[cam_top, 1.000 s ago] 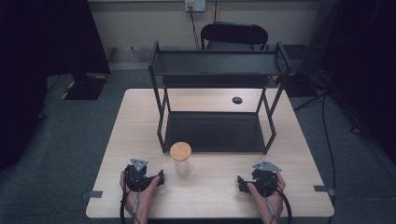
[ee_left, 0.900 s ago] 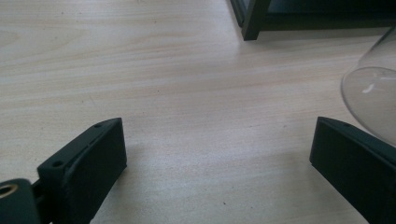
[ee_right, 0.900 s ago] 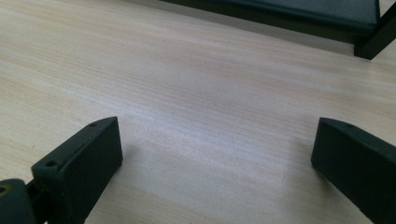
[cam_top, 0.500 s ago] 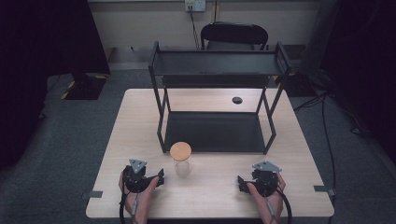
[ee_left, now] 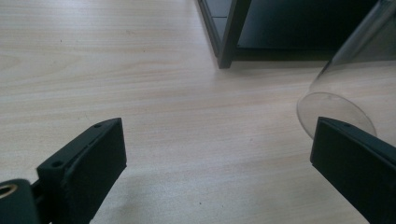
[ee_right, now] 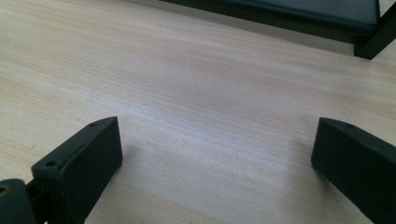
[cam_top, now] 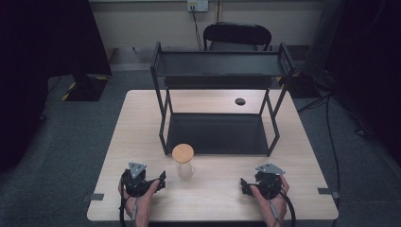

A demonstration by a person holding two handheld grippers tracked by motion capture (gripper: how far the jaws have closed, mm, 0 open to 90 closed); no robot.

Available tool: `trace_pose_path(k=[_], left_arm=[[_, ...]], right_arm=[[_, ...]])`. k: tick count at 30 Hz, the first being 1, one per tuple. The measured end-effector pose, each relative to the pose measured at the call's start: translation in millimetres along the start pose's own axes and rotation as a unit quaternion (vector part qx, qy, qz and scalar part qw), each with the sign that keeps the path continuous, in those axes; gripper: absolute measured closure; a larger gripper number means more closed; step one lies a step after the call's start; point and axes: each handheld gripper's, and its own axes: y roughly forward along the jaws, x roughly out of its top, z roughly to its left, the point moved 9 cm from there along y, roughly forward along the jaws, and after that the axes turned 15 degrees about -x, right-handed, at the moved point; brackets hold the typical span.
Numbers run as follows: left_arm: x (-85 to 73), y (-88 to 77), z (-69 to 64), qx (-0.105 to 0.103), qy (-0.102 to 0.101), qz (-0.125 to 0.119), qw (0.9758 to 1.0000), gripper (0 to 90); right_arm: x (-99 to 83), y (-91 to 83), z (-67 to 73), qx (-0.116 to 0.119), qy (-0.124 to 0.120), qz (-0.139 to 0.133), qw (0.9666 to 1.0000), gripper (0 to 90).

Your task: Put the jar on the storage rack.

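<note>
Table (cam_top: 222, 189) pale wood-grain, smooth matt. Jar (cam_top: 183, 169) clear glossy glass, light wooden lid (cam_top: 182, 152). Rack (cam_top: 217, 71) black matt metal. Both grippers' jaws black matt plastic.

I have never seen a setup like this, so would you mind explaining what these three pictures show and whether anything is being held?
A person sits at a wooden table with a hand-held tool in each hand; each tool ends in two black jaws that pinch. The high view looks down from above the person's side: the left gripper is at lower left, the right gripper at lower right. The other two pictures come from small cameras riding on the grippers, looking along their jaws.

On the table stand a black two-level metal rack and, in front of its left leg, a clear glass jar with a round wooden lid. A small dark disc lies behind the rack's lower shelf.

Nothing is held. Both grippers' jaws stand wide apart over bare wood. In the left gripper view the jar stands just beyond the right-hand jaw.
</note>
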Motion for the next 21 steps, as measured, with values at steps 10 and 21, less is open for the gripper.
trace_pose_path(k=[10,21], left_arm=[[4.4,-9.5,-11.3,-0.015,0.005,-0.012,0.9998,4.1],[6.2,-17.1,-21.7,-0.034,0.008,-0.027,0.999,4.7]], right_arm=[[0.0,0.0,0.0,0.0,0.0,0.0,1.0,0.9],[0.0,0.0,0.0,0.0,0.0,0.0,1.0,0.9]])
